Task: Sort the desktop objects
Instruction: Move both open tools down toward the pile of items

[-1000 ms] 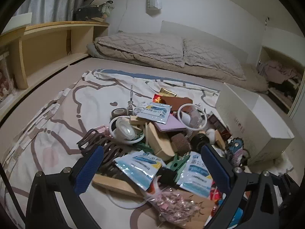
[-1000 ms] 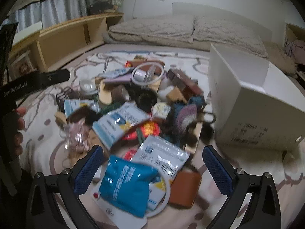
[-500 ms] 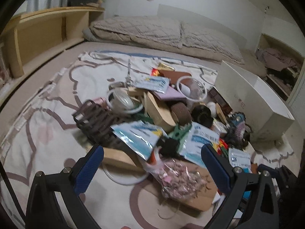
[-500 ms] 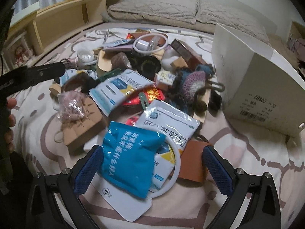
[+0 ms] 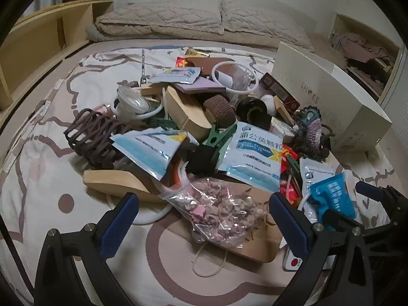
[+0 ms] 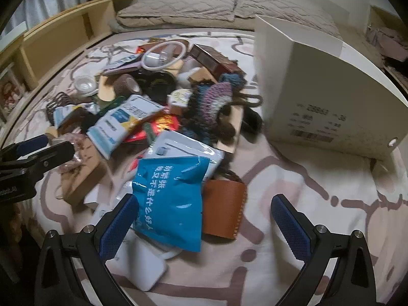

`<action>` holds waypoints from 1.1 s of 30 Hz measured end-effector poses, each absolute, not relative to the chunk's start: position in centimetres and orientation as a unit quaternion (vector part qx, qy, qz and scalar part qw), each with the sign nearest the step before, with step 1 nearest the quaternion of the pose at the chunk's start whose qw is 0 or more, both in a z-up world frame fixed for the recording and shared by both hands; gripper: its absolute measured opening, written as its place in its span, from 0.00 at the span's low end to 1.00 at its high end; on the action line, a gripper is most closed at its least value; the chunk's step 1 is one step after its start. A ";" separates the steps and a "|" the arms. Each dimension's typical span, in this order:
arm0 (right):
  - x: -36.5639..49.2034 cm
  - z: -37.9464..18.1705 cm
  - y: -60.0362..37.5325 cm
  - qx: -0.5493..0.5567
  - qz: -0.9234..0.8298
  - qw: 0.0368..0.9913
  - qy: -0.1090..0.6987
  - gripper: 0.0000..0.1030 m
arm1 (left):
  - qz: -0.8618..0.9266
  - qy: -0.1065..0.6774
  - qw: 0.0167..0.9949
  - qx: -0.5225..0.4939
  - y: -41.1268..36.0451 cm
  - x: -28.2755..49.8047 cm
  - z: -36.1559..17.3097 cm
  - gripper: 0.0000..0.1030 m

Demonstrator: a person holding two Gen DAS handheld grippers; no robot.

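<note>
Your left gripper [image 5: 204,219] and right gripper [image 6: 204,219] hover spread wide and empty over the unsorted heap [image 5: 216,132]; the white shoebox [image 6: 318,89], at two o'clock (contents hidden), awaits everything.

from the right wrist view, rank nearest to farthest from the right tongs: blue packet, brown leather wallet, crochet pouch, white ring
1. blue packet, just ahead of the right tongs, toward their left finger.
2. brown leather wallet, beside the packet on its right; nearly as close, partly tucked under it.
3. crochet pouch, mid-pile, straight ahead.
4. white ring, at the pile's far end.
</note>
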State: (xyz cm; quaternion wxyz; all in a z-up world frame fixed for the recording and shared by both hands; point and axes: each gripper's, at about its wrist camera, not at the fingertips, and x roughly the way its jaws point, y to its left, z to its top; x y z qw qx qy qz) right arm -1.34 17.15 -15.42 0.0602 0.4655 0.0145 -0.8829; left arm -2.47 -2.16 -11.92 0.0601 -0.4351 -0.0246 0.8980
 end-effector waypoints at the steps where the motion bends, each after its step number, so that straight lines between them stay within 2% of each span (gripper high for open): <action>1: -1.4 -15.5 17.2 0.466 -0.882 0.060 0.015 1.00 | 0.896 -0.025 0.059 -0.439 -2.1 -2.6 -12.1 1.00; 21: -1.3 -15.1 17.0 0.462 -0.883 0.075 0.019 1.00 | 0.883 -0.040 0.006 -0.468 -4.4 -1.9 -13.3 1.00; 29: -1.5 -14.8 17.1 0.464 -0.881 0.087 0.005 1.00 | 0.891 -0.076 0.046 -0.445 -4.1 -2.0 -12.4 0.99; 33: -1.5 -14.7 16.9 0.464 -0.881 0.093 0.004 1.00 | 0.889 -0.069 0.039 -0.452 -3.4 -2.6 -12.8 0.99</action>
